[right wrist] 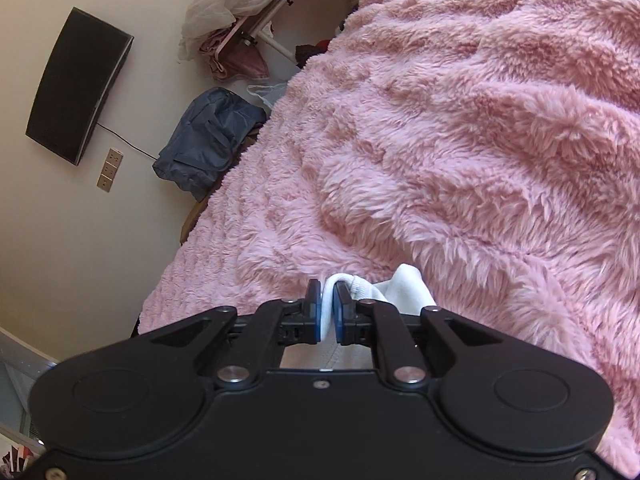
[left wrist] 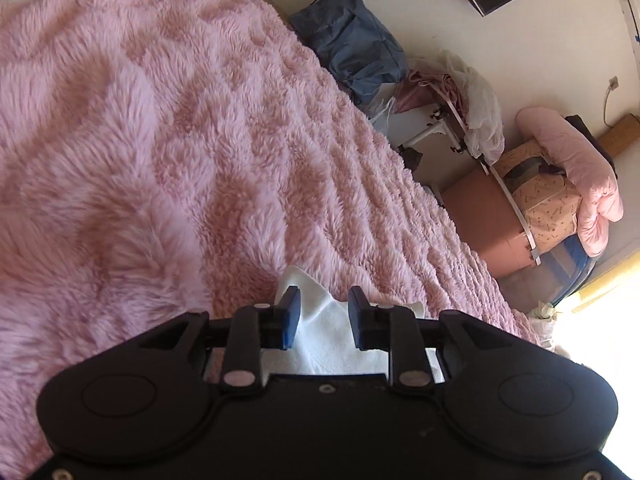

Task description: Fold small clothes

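A small white garment [left wrist: 324, 332] lies on a fluffy pink blanket [left wrist: 160, 140] that covers the bed. In the left wrist view my left gripper [left wrist: 323, 300] stands open around a raised fold of the white cloth, and its blue pads do not press on it. In the right wrist view my right gripper [right wrist: 327, 292] is shut on an edge of the white garment [right wrist: 404, 284], which loops over the pad tips and trails to the right onto the pink blanket [right wrist: 480, 120]. The rest of the garment is hidden under both gripper bodies.
Beside the bed's edge are a blue bag [left wrist: 352, 40], a folding rack draped with cloth and plastic [left wrist: 460, 112], a cardboard box [left wrist: 484, 216] and a pink cushion [left wrist: 572, 160]. A black panel [right wrist: 76, 84] hangs on the wall.
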The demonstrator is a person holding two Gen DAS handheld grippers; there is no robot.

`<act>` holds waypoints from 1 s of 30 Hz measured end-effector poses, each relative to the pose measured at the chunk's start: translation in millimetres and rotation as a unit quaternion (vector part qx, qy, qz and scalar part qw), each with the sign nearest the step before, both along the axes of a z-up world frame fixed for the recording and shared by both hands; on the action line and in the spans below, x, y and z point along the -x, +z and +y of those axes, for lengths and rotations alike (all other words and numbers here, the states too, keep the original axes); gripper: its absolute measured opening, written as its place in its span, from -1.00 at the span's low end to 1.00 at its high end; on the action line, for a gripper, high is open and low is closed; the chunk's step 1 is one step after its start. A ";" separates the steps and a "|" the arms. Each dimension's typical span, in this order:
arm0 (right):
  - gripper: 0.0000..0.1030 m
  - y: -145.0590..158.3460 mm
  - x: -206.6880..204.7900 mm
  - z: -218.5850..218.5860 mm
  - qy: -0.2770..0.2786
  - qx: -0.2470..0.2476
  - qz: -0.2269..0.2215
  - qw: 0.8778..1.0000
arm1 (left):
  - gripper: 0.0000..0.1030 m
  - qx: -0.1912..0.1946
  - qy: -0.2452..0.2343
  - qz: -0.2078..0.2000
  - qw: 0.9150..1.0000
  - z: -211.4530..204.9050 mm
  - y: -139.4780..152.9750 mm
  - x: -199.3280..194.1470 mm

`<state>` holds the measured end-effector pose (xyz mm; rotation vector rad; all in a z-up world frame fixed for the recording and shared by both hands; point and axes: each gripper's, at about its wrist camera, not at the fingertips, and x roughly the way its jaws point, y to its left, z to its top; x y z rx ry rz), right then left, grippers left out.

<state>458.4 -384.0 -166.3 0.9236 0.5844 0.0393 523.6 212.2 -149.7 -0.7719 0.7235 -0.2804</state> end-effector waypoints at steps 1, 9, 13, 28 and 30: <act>-0.65 3.8 3.6 -1.0 0.009 0.009 -0.007 1.000 | -0.47 -0.007 -0.011 -0.005 1.000 3.4 5.0 7.7; -0.32 33.7 82.4 -17.5 0.058 0.088 -0.044 0.993 | -0.36 -0.042 -0.108 -0.035 0.993 14.4 9.7 125.5; -0.25 28.9 140.7 -18.6 0.096 0.152 -0.031 0.983 | -0.28 -0.013 -0.157 -0.032 0.987 15.9 -9.1 175.2; 0.10 3.7 202.6 -6.8 0.149 0.211 -0.009 0.966 | -0.25 0.060 -0.121 -0.003 0.991 5.0 -50.4 194.8; 0.10 0.3 194.5 -7.9 0.140 0.207 -0.003 0.968 | -0.25 0.055 -0.127 0.000 0.990 1.1 -49.1 194.2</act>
